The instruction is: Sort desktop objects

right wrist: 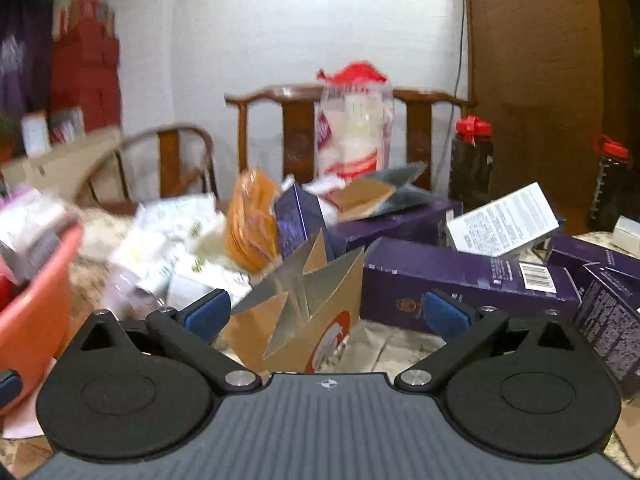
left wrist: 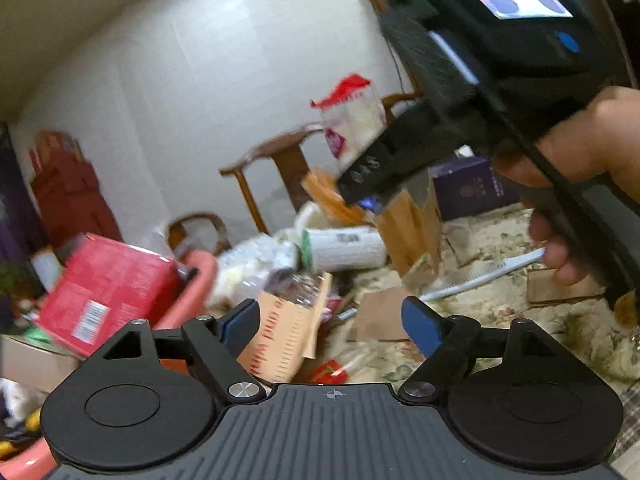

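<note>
Most of the sorting is judged undone: a red box (left wrist: 108, 284) is lodged in the pink basin (left wrist: 200, 280), while purple cartons (right wrist: 460, 280) and torn cardboard (right wrist: 304, 312) are strewn across the table (left wrist: 500, 312). Both the left gripper (left wrist: 332, 320) and right gripper (right wrist: 328, 312) are spread wide, and nothing is held.

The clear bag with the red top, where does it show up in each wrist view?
Left wrist view: the clear bag with the red top sits upper centre, right of middle, partly behind the other handheld device.
Right wrist view: the bag stands centre, in front of the wooden chair.
Shared landmark: that wooden chair.
</note>
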`<state>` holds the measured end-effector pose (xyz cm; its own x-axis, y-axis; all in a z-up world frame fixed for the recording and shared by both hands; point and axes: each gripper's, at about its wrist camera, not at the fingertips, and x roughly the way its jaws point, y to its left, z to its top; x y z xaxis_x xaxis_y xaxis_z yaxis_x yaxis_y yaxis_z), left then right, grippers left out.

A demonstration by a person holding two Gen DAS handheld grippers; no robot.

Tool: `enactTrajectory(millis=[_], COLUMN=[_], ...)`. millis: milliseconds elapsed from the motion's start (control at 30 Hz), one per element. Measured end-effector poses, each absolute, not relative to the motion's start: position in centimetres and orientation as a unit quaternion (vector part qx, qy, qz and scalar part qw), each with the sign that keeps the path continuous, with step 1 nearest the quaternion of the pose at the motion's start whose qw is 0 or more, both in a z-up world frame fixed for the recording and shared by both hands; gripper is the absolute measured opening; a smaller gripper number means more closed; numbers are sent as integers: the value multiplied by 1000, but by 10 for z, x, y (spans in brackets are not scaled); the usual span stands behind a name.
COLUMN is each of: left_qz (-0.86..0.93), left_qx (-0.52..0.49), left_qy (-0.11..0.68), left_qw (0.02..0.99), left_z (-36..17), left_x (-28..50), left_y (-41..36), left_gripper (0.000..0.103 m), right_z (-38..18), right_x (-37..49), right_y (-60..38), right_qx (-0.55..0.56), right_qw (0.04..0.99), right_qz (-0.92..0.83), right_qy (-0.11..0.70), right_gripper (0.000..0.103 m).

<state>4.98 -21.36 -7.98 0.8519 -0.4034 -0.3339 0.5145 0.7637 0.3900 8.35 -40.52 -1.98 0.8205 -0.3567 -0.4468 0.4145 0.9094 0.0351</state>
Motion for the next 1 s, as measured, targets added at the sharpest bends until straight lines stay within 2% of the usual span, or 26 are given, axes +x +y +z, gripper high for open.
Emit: enactTrajectory(millis=[367,467,533,567,600,633,667,767,833,867,900,1000], left_qz=[-277,-274,-276,-285,-299,-308,-296,-286,-288,-295,-304,-324], left_qx=[228,241,232,214,193,175,180,196,194,194,197,211], left_qy=[203,225,240,249,264,274,270,253,243,236,233,222], left_qw=[911,903,901,901,897,894,898,903,906,905,903,895], left_z=[-84,-95,-101,-100,-100,-99,-98,-100,-97,-95,-94,-95], left_x=[86,96,103,107,110,113,112,103,97,90,86,65], left_y=[-220,-227,-227,-223,-219,-216,-216,-216,-215,-215,-217,-226], left_gripper=[91,98,92,79,57,50,34,27,17,4,0,0], right_z=[-25,-30,-33,-34,-37,-39,-42,-50,-52,-52,-51,-47], right_x=[118,129,135,136,135,132,130,117,105,98,90,68], right_y=[-416,-421,-424,-424,-424,-426,-428,-433,-436,-438,-440,-442], right_qx=[131,150,150,145,146,152,157,150,142,137,134,125], right_qw=[925,923,921,922,925,927,926,929,931,934,937,943], right_qz=[-211,-198,-198,-196,-189,-175,-169,-168,-172,-172,-172,-173], right_qy=[288,295,299,299,297,293,298,295,288,281,273,254], right_gripper=[102,102,101,93,87,65,48,38,27,24,24,24])
